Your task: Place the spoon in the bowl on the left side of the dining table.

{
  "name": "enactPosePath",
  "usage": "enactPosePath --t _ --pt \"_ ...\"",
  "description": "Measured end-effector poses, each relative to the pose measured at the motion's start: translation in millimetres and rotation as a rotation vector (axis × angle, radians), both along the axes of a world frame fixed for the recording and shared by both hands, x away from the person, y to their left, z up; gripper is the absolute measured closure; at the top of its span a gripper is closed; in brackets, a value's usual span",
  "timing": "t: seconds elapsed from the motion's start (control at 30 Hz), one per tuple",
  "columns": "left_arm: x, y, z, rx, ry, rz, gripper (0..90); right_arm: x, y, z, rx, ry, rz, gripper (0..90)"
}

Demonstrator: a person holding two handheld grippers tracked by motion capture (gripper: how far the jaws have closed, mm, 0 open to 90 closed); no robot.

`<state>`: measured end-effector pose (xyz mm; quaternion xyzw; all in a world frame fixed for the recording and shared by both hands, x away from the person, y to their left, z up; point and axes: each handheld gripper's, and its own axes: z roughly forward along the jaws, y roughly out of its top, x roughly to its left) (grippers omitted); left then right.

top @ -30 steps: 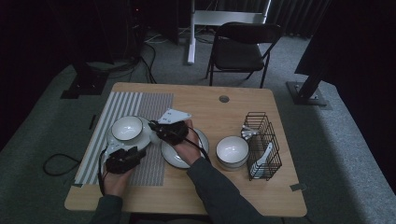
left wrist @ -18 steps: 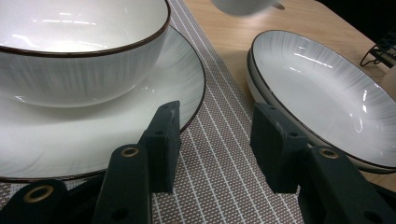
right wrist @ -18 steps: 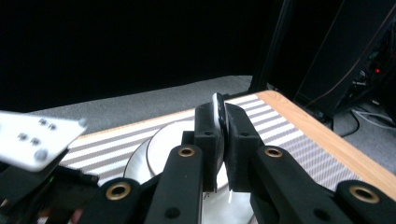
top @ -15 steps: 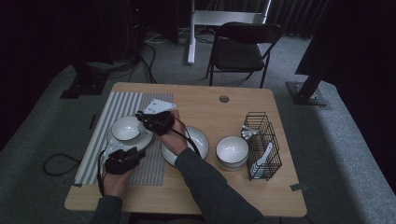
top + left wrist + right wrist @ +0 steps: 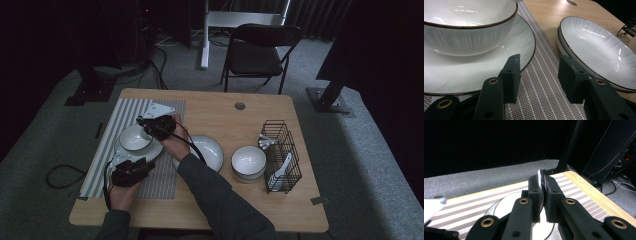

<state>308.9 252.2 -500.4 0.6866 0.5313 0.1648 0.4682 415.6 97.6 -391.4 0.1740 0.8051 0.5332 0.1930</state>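
High view: the right gripper (image 5: 150,125) sits over the bowl (image 5: 135,138) on a plate (image 5: 152,151) on the striped mat (image 5: 117,117), left gripper (image 5: 125,167) nearby. Left gripper view: jaws spread, empty, above the mat beside that plate. Right gripper view: the jaws pinch the bowl's rim (image 5: 541,178).

The person wore a dark grey long sleeve (image 5: 220,200). Each hand-held gripper, left (image 5: 537,75) and right (image 5: 543,195), had matte black blocky jaws on black arms set with brass-ringed holes. Thin black cables (image 5: 192,145) trailed from them beside the sleeve.
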Motion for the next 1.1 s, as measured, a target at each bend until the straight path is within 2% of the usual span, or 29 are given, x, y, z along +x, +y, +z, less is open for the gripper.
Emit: enactPosePath --t 0.13,0.2,0.53,0.77,1.1 --pt "0.2 0.3 -0.5 0.003 0.002 -0.001 53.7 3.2 4.7 -5.4 -0.008 -0.005 -0.006 85.0" --pt "0.1 0.5 -0.5 -0.001 0.001 0.001 53.7 5.2 6.9 -8.3 -0.002 0.008 -0.004 85.0" --pt "-0.3 1.9 -0.5 -0.005 0.000 0.006 53.7 4.5 6.1 -32.6 -0.076 0.049 0.019 83.8" --pt "0.0 1.8 -1.4 -0.004 0.004 0.007 53.6 -0.6 -7.0 -42.8 -0.114 0.071 0.023 81.0" --pt "0.2 0.1 -1.9 -0.001 0.009 0.005 53.5 -9.3 -23.0 -52.8 -0.154 0.079 0.030 75.0"
